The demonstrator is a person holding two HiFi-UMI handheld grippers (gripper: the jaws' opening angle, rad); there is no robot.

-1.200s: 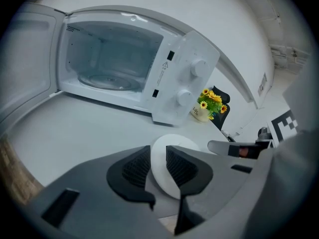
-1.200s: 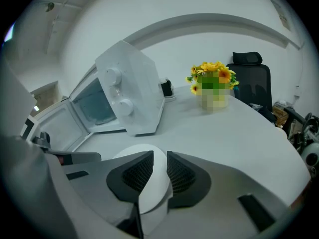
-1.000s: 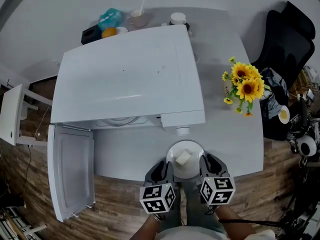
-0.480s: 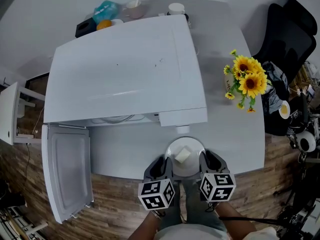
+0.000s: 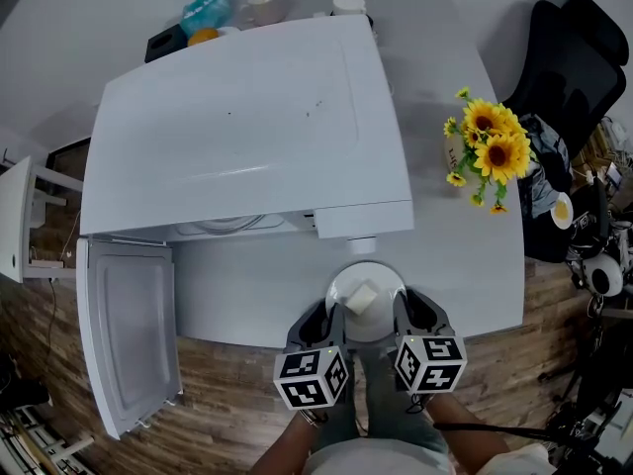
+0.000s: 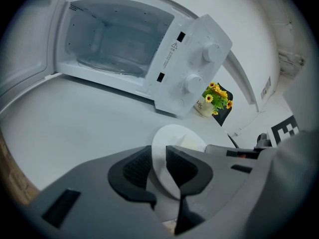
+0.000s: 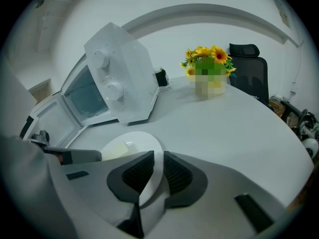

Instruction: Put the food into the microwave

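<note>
Right now the pale block of food (image 5: 361,298) sits on a round white plate (image 5: 368,283), and that plate is just in front of the microwave (image 5: 247,127), below its control panel (image 6: 192,66) with the two knobs, to the right of the open cavity. Both tongs are on it: the left gripper (image 5: 321,330) has its ribbed jaws drawn narrow onto the plate's rim on the side nearer the microwave's door, and the right gripper (image 5: 415,323) is clamped the same way on the opposite rim, the plate edge plainly running between the pads in each gripper view. I cannot tell whether the plate is clear of the table (image 5: 465,265) or resting on it. Compared with a second ago the plate has crept closer to the microwave's front, so the gap beneath the lower knob has shrunk, while both grips look unchanged. The microwave's door (image 5: 129,334) hangs wide open at its left side, as it did before, and the glass turntable shows inside. To the right of the microwave stands a pot of sunflowers (image 5: 492,156), well apart from the plate, with a black chair (image 5: 574,77) beyond it. Behind the microwave are a teal packet (image 5: 206,10), something orange (image 5: 203,37), a black box (image 5: 163,46) and a white cup (image 5: 348,5).
</note>
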